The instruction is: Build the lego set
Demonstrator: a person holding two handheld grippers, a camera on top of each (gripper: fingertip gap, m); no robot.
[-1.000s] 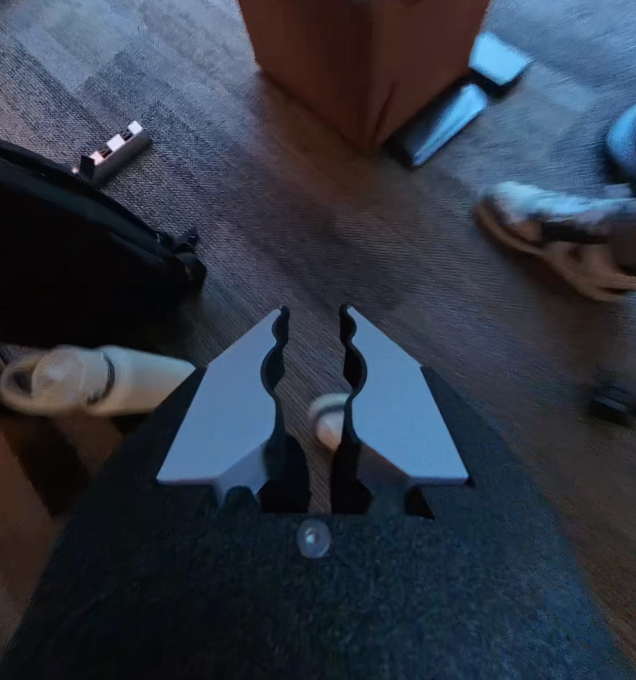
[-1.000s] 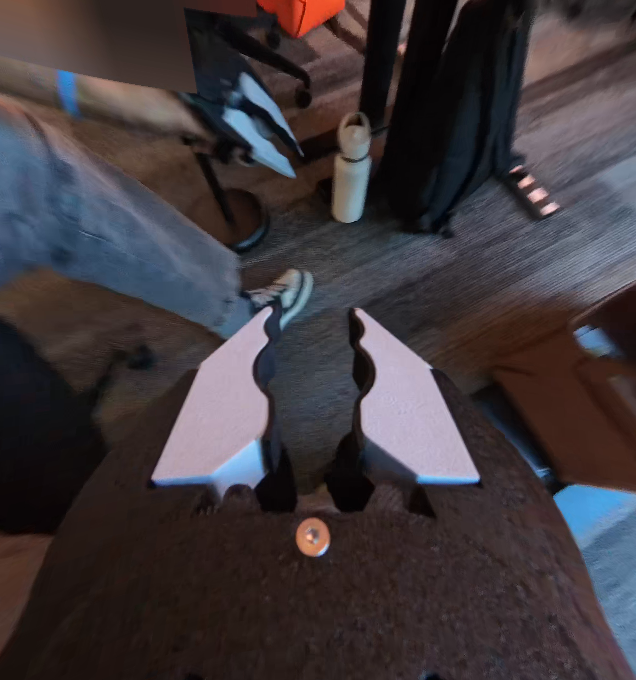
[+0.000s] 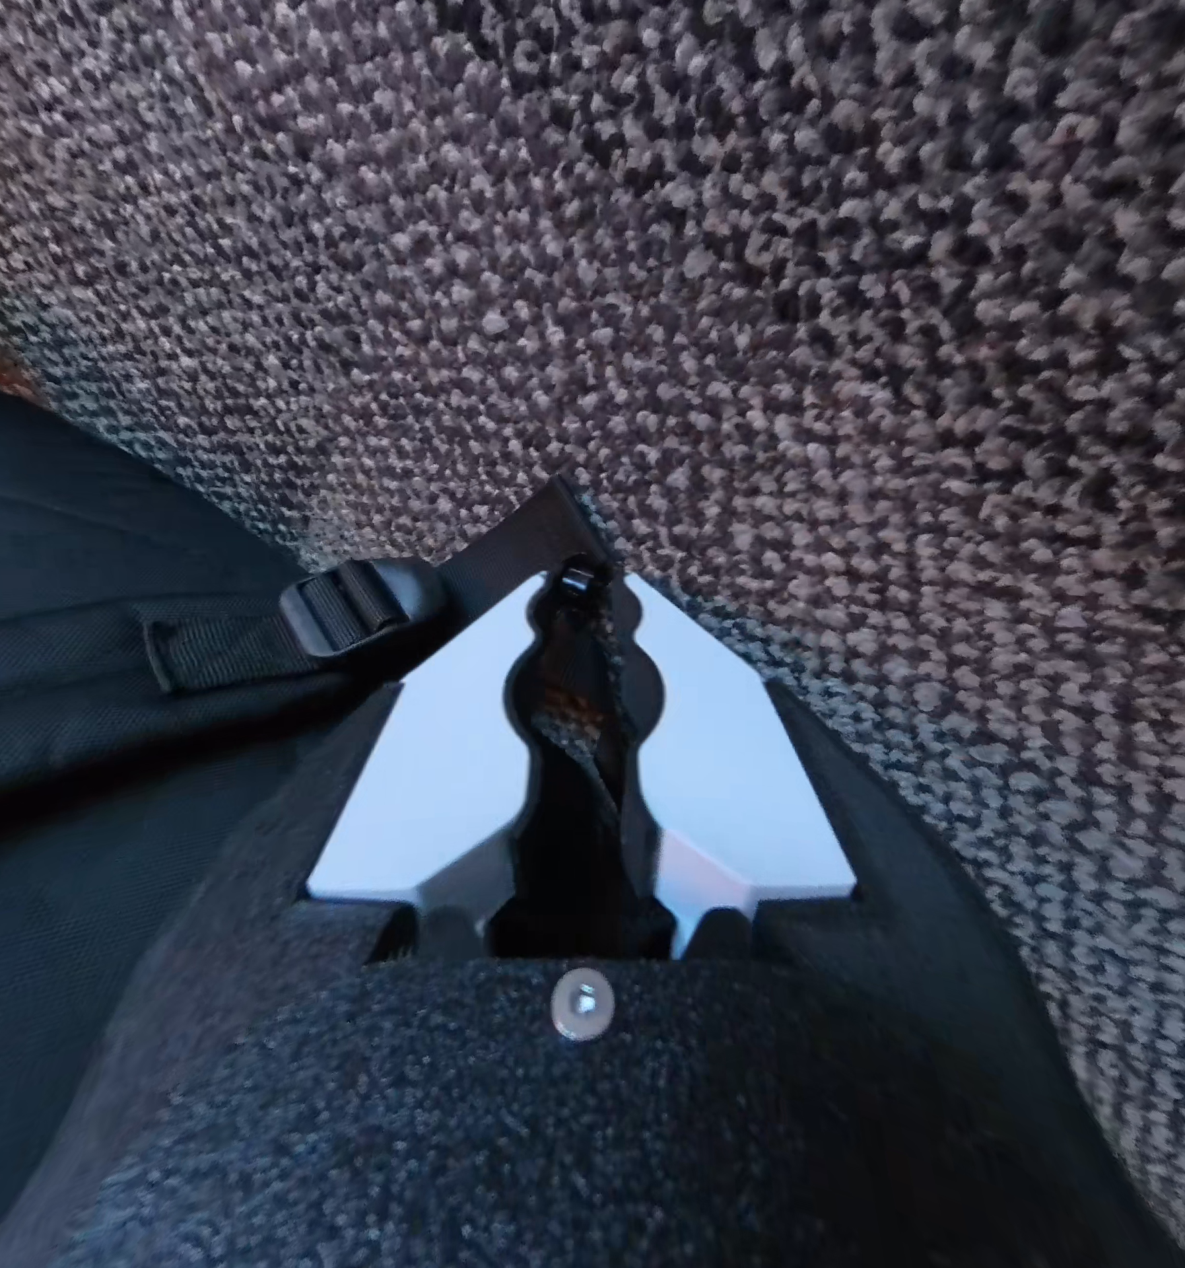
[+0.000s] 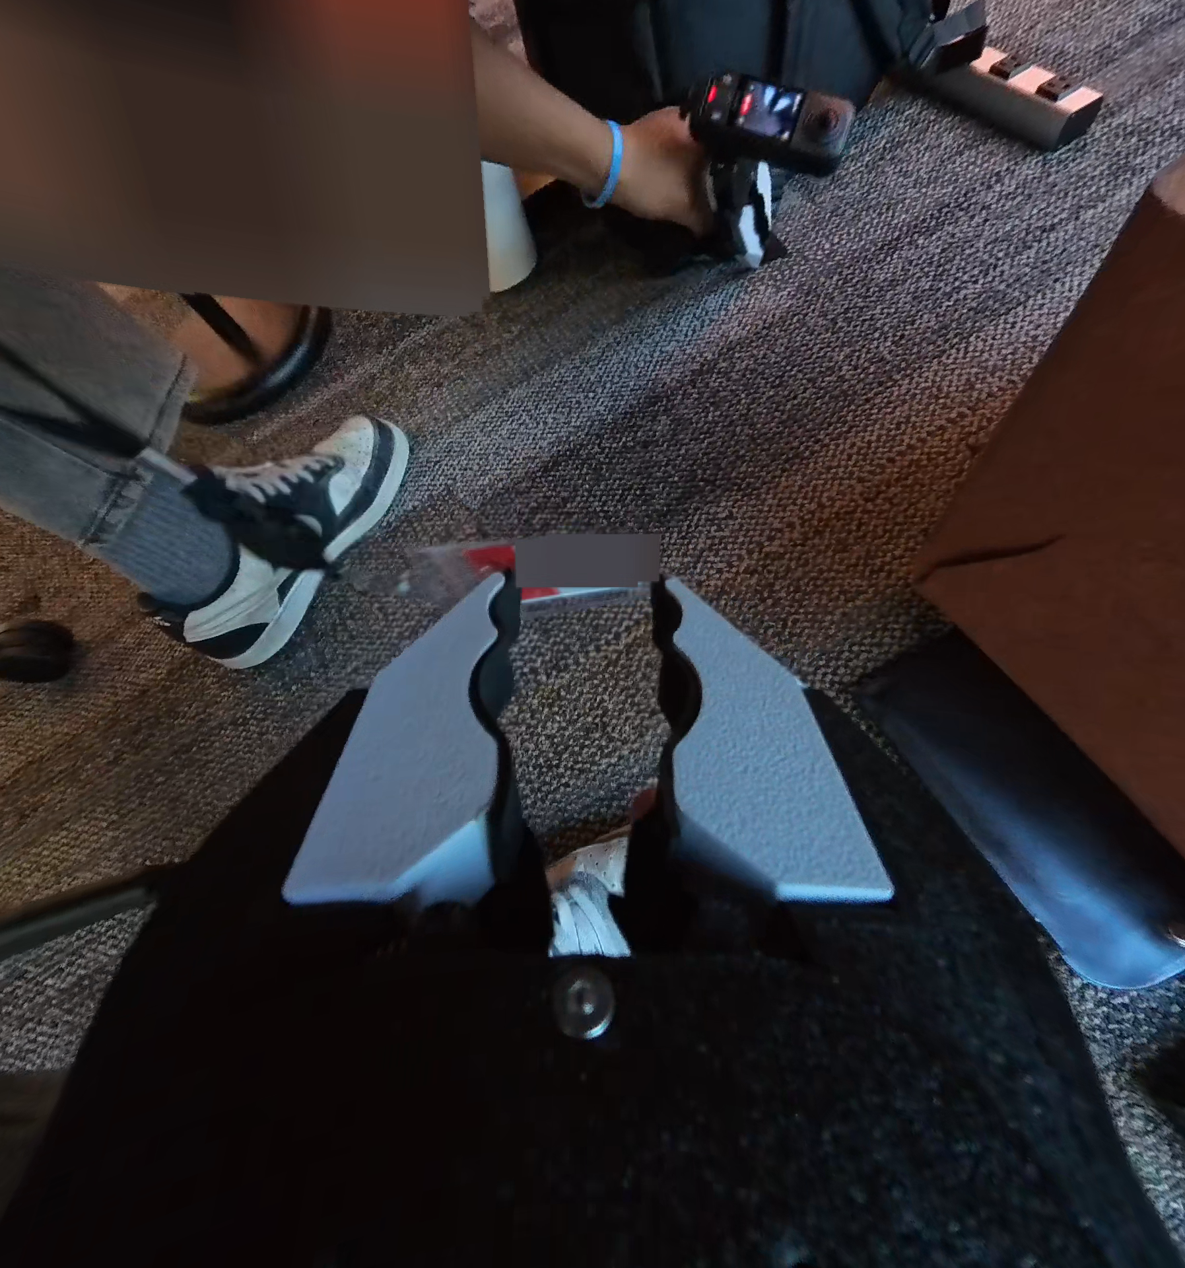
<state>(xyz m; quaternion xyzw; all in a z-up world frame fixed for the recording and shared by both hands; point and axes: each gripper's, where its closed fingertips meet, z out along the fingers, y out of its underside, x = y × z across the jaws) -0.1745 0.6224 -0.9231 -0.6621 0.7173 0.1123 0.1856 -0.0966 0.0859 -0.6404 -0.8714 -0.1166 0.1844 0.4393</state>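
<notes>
The left gripper [image 3: 579, 583] has dropped to the carpet [image 3: 713, 274], jaws closed on a black bag strap [image 3: 507, 556]. The right gripper [image 4: 584, 583] hovers open, empty. No lego set visible; building not started.

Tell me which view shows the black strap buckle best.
Left wrist view: the strap buckle sits sharp and close, just left of the left tool, against the carpet. The right wrist view shows only the black bag far off; no buckle can be made out.
</notes>
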